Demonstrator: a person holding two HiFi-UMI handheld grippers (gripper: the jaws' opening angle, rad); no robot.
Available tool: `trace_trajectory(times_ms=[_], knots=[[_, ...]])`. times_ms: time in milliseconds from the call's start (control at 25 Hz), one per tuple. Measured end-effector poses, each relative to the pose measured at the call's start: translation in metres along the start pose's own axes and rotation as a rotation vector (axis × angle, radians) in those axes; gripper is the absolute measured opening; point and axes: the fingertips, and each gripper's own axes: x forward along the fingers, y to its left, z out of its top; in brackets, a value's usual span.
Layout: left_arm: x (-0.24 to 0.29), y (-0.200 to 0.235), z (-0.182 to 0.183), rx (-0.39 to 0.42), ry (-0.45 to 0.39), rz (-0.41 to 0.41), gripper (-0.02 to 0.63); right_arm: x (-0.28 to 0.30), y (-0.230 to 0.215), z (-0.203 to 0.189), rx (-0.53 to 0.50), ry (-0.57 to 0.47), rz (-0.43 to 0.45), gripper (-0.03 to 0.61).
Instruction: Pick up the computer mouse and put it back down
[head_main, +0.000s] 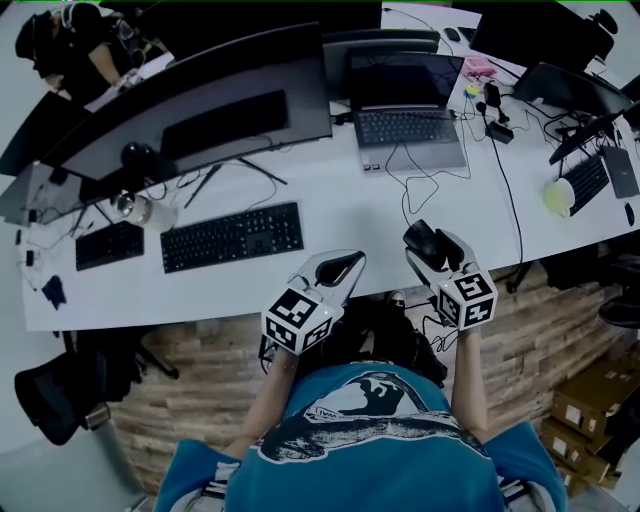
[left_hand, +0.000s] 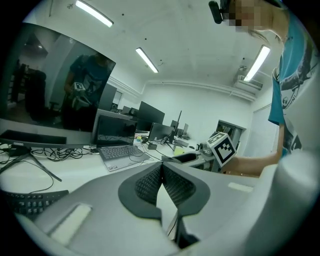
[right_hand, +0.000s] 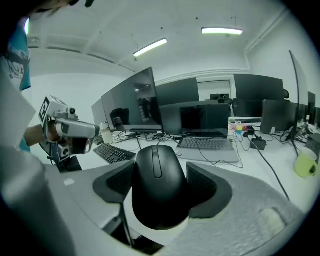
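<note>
A black computer mouse (head_main: 424, 241) sits clamped between the jaws of my right gripper (head_main: 428, 248), over the front edge of the white desk (head_main: 340, 205). In the right gripper view the mouse (right_hand: 159, 187) fills the gap between the dark pads (right_hand: 202, 186), its wheel end pointing away from me. Whether it touches the desk is unclear. My left gripper (head_main: 347, 266) hovers just to the left, also at the desk's front edge. Its jaws meet with nothing between them (left_hand: 161, 174).
A black keyboard (head_main: 232, 236) lies left of the grippers, with a smaller one (head_main: 109, 245) further left. Behind them are a curved monitor (head_main: 200, 100) and an open laptop (head_main: 408, 105) trailing cables. A yellow-green cup (head_main: 559, 197) stands at the right.
</note>
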Motion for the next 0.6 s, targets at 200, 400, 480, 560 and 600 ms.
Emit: trace_trajectory(times_ms=[200, 400, 480, 560, 600], knots=[[0.023, -0.012, 0.01, 0.007, -0.008, -0.002, 0.015, -0.032, -0.024, 0.027, -0.016, -0.068, -0.022, 0.324], [0.051, -0.027, 0.023, 0.015, -0.018, -0.014, 0.015, -0.057, -0.052, 0.039, -0.026, -0.096, -0.04, 0.322], [0.064, -0.035, 0.026, 0.018, -0.018, -0.024, 0.015, -0.064, -0.063, 0.039, -0.026, -0.098, -0.047, 0.322], [0.078, -0.043, 0.028, 0.022, -0.014, -0.036, 0.015, -0.07, -0.075, 0.038, -0.025, -0.099, -0.051, 0.324], [0.085, -0.047, 0.029, 0.024, -0.012, -0.041, 0.015, -0.073, -0.082, 0.036, -0.025, -0.098, -0.054, 0.324]])
